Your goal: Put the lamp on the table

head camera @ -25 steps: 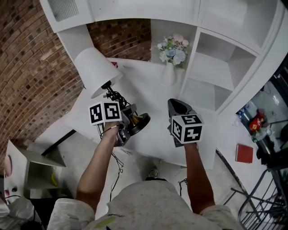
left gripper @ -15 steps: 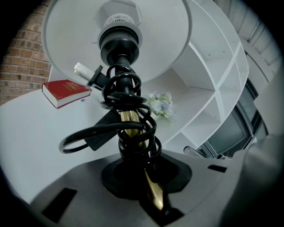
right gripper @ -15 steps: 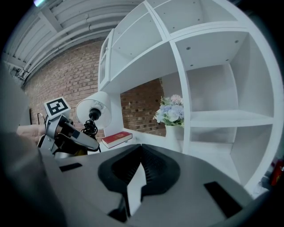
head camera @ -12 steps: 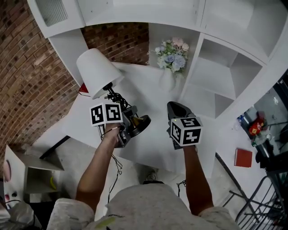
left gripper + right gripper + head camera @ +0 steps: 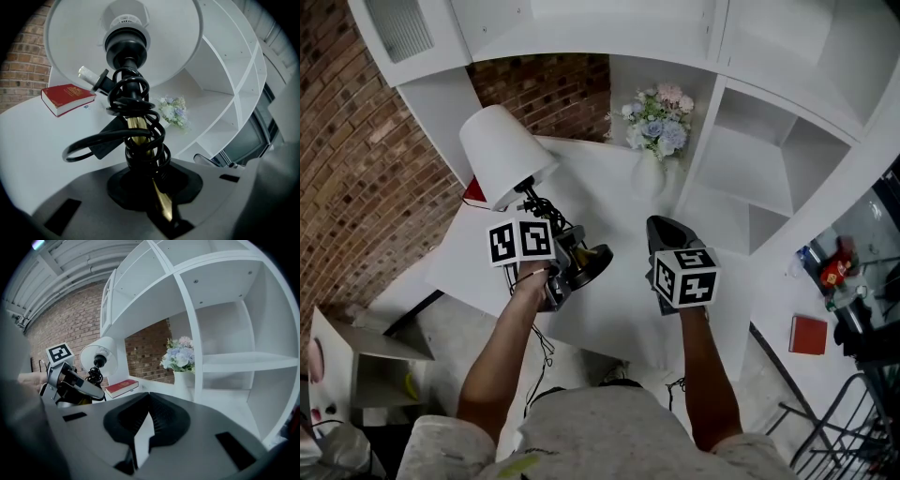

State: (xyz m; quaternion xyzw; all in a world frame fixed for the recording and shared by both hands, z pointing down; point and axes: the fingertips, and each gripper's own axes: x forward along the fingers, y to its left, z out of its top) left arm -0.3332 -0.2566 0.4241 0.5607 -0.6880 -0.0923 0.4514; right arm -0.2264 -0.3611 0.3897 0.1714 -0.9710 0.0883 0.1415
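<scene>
Barely nudges lamp (image 5: 502,150) over table (image 5: 605,192), pinching stem in left gripper (image 5: 157,187), right gripper (image 5: 149,404) pressed together, book (image 5: 68,97) lettering unreadable.

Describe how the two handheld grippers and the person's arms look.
The left gripper and right gripper have matte dark grey bodies with black pads, ribbed on the right one. Each is topped by a white cube printed with black square markers. The person wears a light, speckled short-sleeved shirt; the forearms are bare.
</scene>
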